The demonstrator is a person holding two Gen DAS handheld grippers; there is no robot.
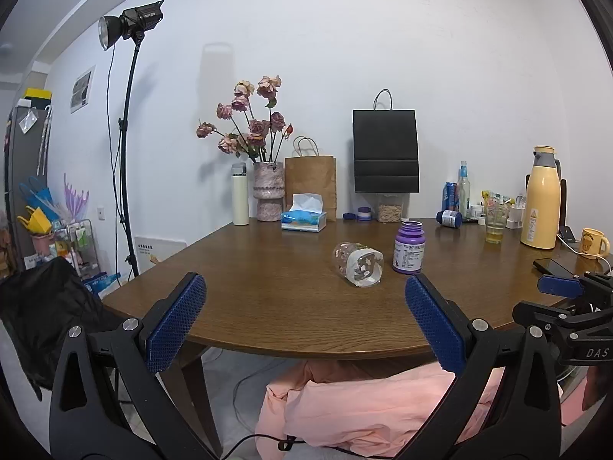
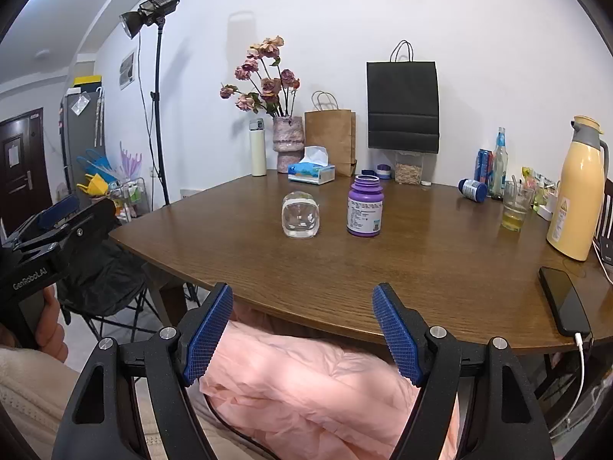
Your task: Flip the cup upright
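Observation:
A clear glass cup with a flower print lies on its side on the brown table, its base toward me; it also shows in the right wrist view. My left gripper is open and empty, held at the table's near edge, well short of the cup. My right gripper is open and empty, also at the near edge, in front of the cup. The right gripper's body shows at the right of the left wrist view.
A purple bottle stands just right of the cup. A phone on a cable lies at the right edge. A yellow thermos, drinking glass, tissue box, vase and bags stand along the back.

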